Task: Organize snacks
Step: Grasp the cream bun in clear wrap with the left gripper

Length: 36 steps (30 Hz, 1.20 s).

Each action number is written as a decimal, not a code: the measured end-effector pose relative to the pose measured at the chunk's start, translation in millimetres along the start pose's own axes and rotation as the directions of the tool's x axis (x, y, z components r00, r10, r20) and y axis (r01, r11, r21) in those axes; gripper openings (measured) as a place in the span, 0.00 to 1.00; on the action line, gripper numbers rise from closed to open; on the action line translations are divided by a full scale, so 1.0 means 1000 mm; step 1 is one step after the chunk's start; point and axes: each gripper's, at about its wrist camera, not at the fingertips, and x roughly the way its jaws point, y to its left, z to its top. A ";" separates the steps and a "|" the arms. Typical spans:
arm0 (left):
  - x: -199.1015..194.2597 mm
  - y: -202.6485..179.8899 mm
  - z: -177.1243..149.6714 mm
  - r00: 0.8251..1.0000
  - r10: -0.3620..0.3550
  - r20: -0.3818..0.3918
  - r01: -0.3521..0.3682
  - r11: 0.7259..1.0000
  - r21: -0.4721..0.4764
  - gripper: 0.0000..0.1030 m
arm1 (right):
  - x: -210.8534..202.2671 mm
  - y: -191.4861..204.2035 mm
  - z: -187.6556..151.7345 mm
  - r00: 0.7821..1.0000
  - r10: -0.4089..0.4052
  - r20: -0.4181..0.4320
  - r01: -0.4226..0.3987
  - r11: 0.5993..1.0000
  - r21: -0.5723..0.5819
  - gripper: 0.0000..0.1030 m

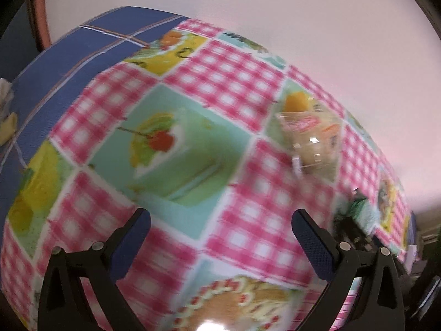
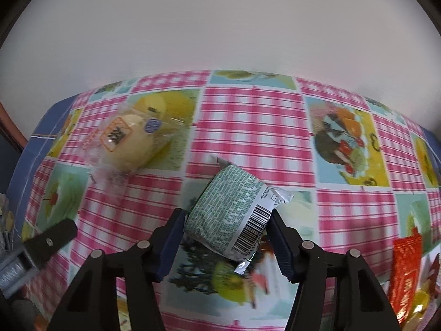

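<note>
Table (image 2: 248, 127) covered by pink checked cloth, white wall behind. Green snack pack (image 2: 234, 215) held between right gripper (image 2: 224, 234) fingers, lifted off cloth. Left gripper (image 1: 220, 237) spread wide, holding nothing. Bun bag (image 2: 126, 140) lies apart. Pack is slippery, could be dropped if squeezed loosely.

Only a barcode shows on the green-printed snack packet (image 2: 234, 215); its fine print is unreadably blurred.
</note>
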 end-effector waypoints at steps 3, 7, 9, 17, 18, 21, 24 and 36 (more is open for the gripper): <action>0.002 -0.014 0.009 0.997 -0.070 -0.022 0.070 0.998 -0.004 0.98 | -0.001 -0.006 0.001 1.000 -0.004 -0.010 0.004 1.000 0.004 0.61; 0.007 -0.036 0.026 0.990 -0.138 -0.033 0.137 0.990 -0.010 0.97 | 0.001 -0.013 0.002 1.000 0.007 -0.016 -0.007 1.000 0.013 0.61; 0.012 -0.045 0.035 0.987 -0.157 -0.036 0.156 0.988 -0.019 0.93 | 0.001 -0.017 0.002 1.000 0.014 -0.015 -0.013 1.000 0.017 0.61; 0.036 -0.069 0.059 0.982 -0.182 -0.044 0.180 0.983 -0.043 0.83 | 0.000 -0.024 -0.001 1.000 0.023 -0.005 -0.023 1.000 0.015 0.61; 0.039 -0.070 0.060 0.982 -0.182 -0.046 0.181 0.983 -0.041 0.82 | 0.001 -0.024 -0.001 1.000 0.023 -0.004 -0.023 1.000 0.016 0.61; 0.045 -0.073 0.062 0.985 -0.160 -0.060 0.158 0.987 -0.029 0.65 | 0.001 -0.026 -0.001 1.000 0.024 -0.002 -0.024 1.000 0.018 0.61; 0.048 -0.074 0.061 0.982 -0.177 -0.068 0.174 0.984 -0.044 0.53 | -0.002 -0.027 -0.002 1.000 0.014 -0.002 -0.014 1.000 0.021 0.61; 0.007 -0.053 0.023 0.971 -0.236 -0.033 0.231 0.966 -0.117 0.36 | -0.034 -0.027 -0.021 1.000 0.006 -0.008 -0.006 0.999 0.042 0.60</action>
